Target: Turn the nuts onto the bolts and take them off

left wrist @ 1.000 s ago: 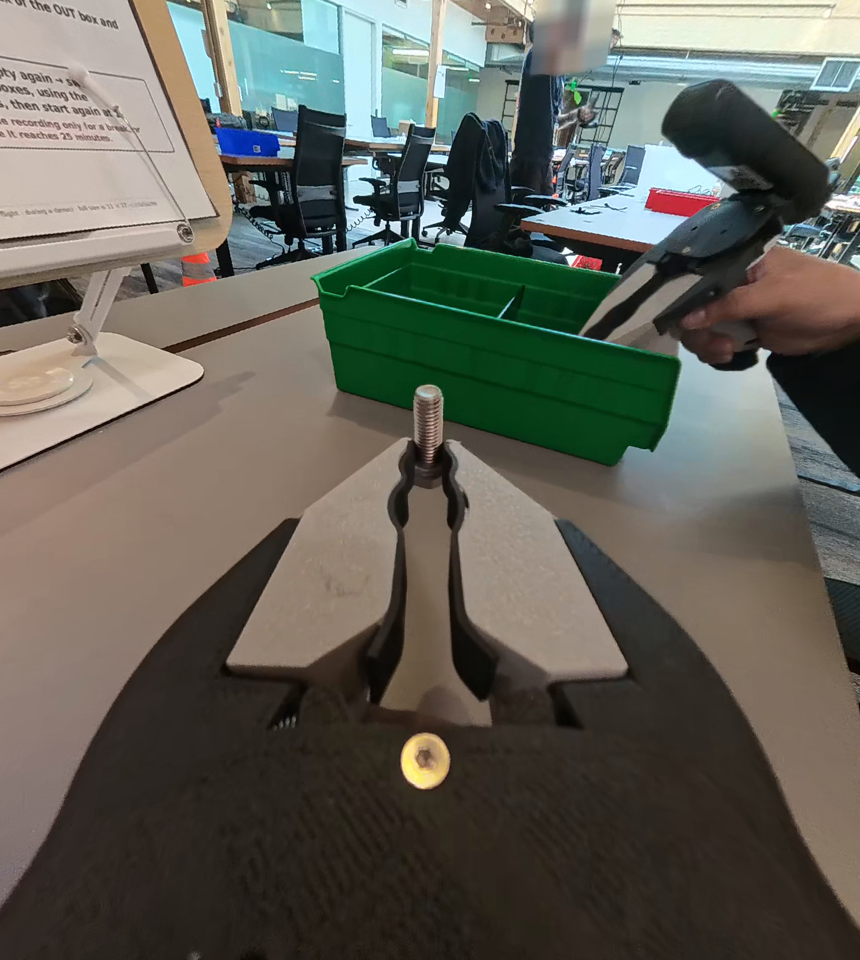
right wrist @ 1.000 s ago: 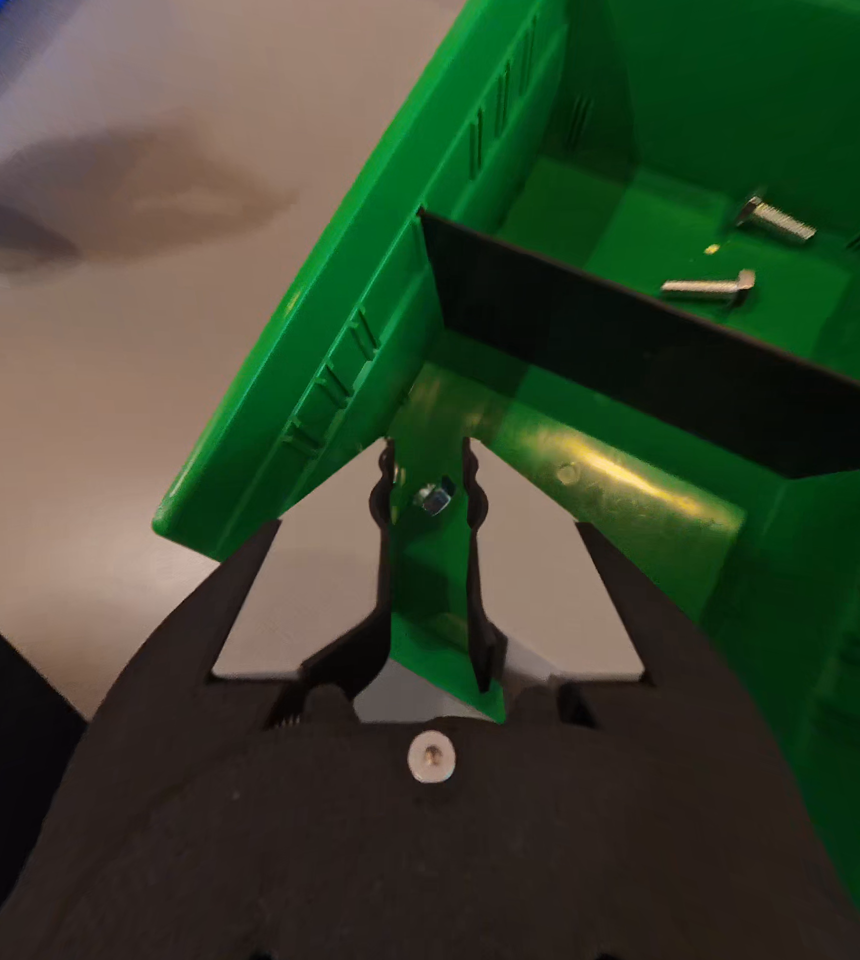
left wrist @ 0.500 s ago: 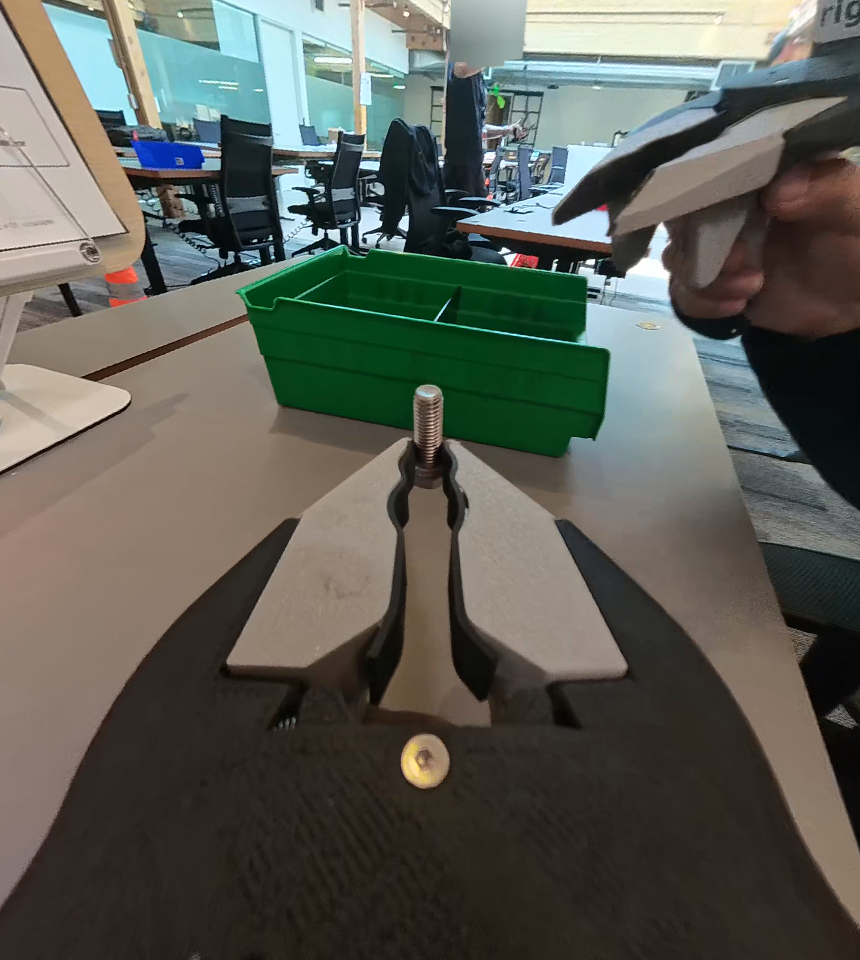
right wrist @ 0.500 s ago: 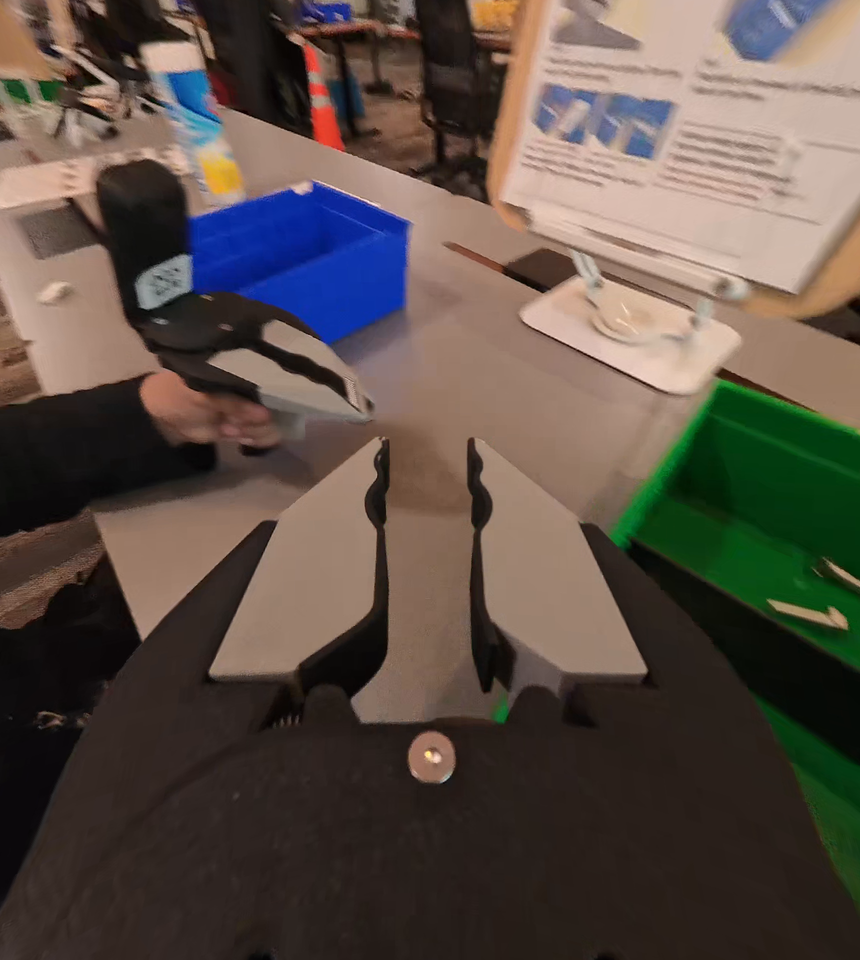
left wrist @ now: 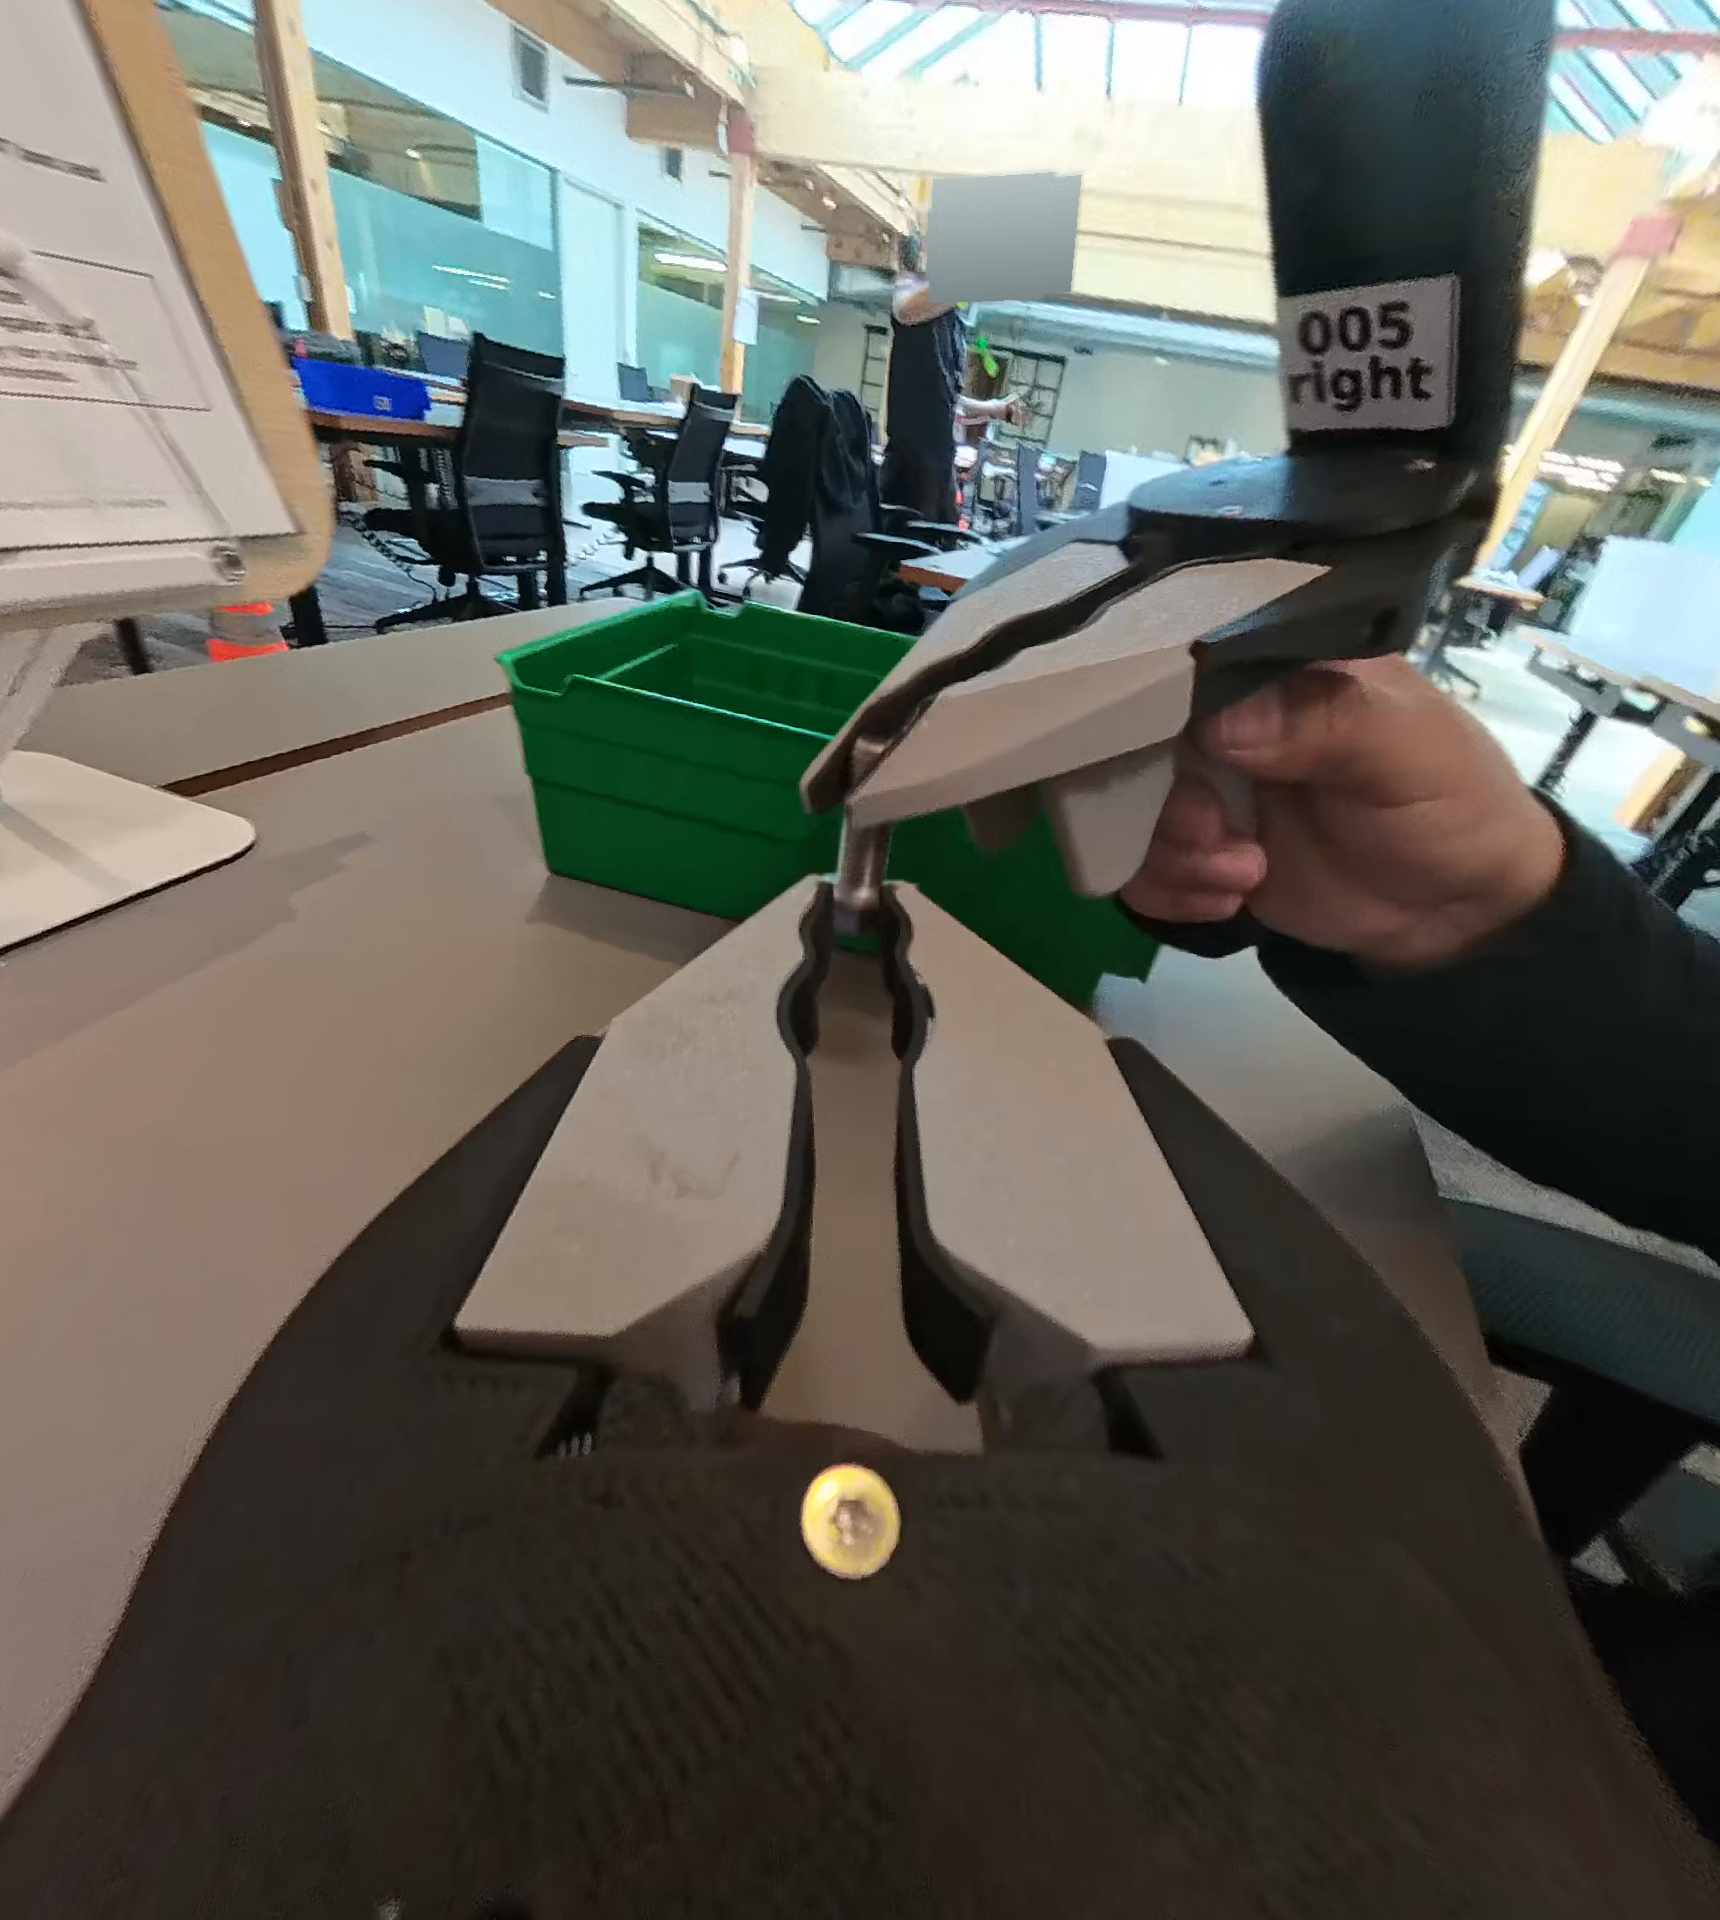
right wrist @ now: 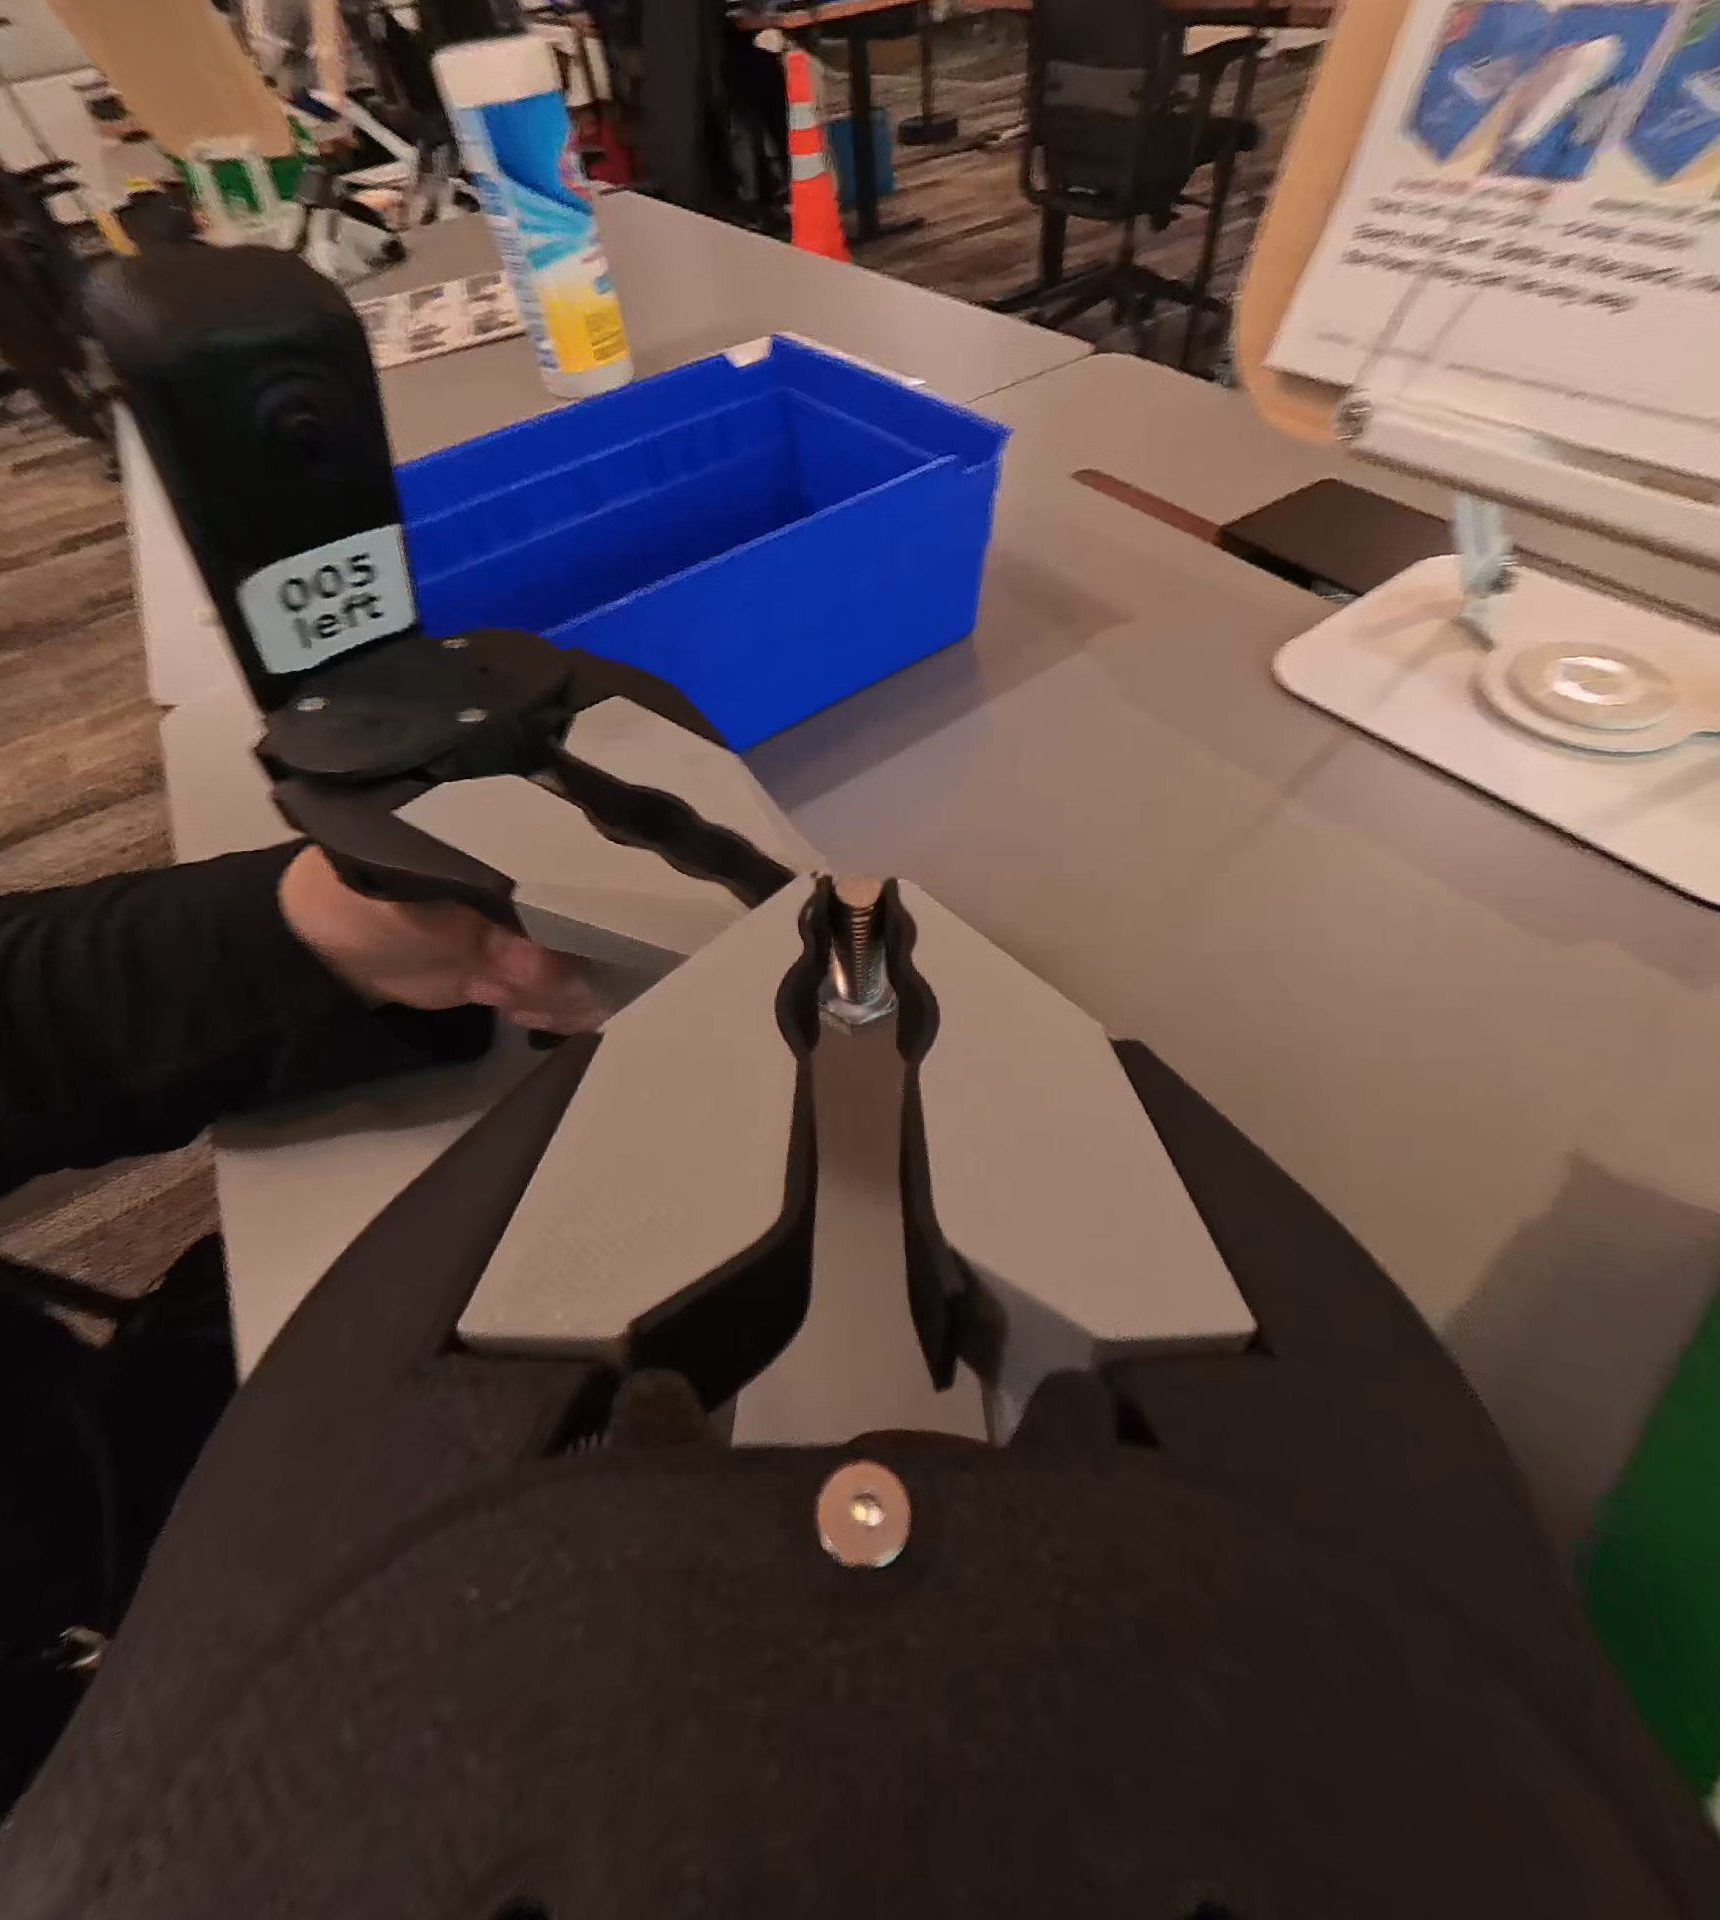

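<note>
A steel bolt [left wrist: 856, 857] stands upright in my left gripper [left wrist: 856, 925], which is shut on its lower end above the grey table [left wrist: 212, 1039]. My right gripper [left wrist: 835, 774] comes in from the right, tilted down, with its tips over the bolt's top. In the right wrist view my right gripper [right wrist: 852, 914] has closed around the threaded shaft of the bolt [right wrist: 851, 951]. A hex piece [right wrist: 856, 1010] sits at the shaft's lower end; I cannot tell whether it is the head or a nut. The left gripper's fingers [right wrist: 669, 821] reach in from the left, their tips hidden behind my right finger.
A green divided bin [left wrist: 690, 748] stands just behind the bolt and shows at the lower right of the right wrist view [right wrist: 1718, 1455]. A blue bin [right wrist: 762, 582] sits beyond the left gripper. A sign on a white stand [left wrist: 56, 831] is at the left, and a wipes canister [right wrist: 544, 208] stands farther back. Both grippers' tips are close together, under 4 cm apart.
My right gripper left the green bin, where a nut lay between its open fingers. It swung over to the bolt and narrowed around the shaft. My left gripper kept hold of the bolt.
</note>
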